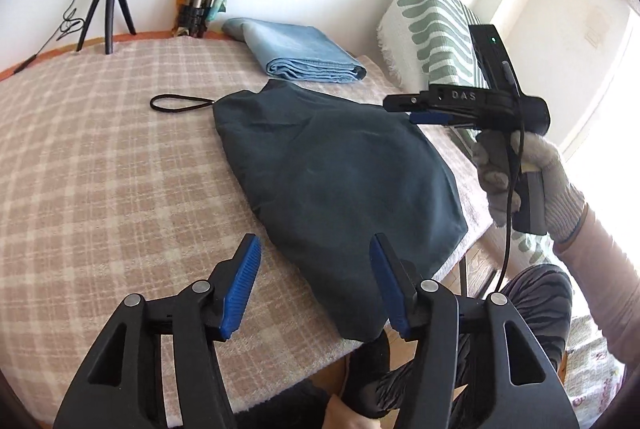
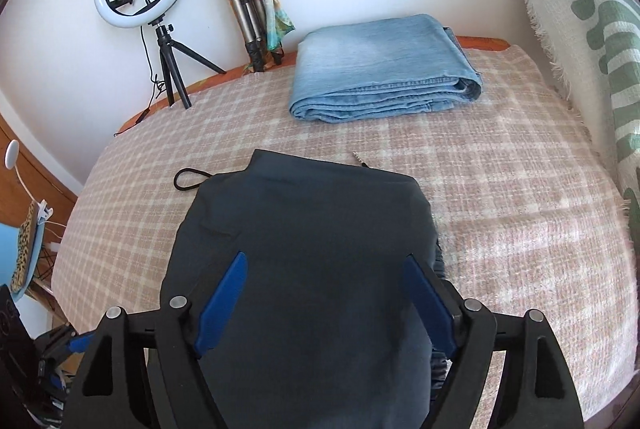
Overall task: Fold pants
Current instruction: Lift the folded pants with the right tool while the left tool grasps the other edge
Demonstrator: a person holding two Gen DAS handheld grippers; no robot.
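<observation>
Pants [image 2: 304, 269] lie folded on my table [image 2: 500, 229]; left tool [image 1: 316, 281] and right tool [image 2: 324, 301] both gape wide, empty.

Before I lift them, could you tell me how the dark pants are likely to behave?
The dark pants look soft and creased, so they would probably droop. Part hangs over the table edge, so they may slide. The drawstring loop might trail.

Daylight pours in from the right, blowing out the window side in the left wrist view and washing pale across the checked worktop [image 2: 500, 229], shadows soft, focus crisp, while fisheye bending curves every edge and darkens the corners.
</observation>
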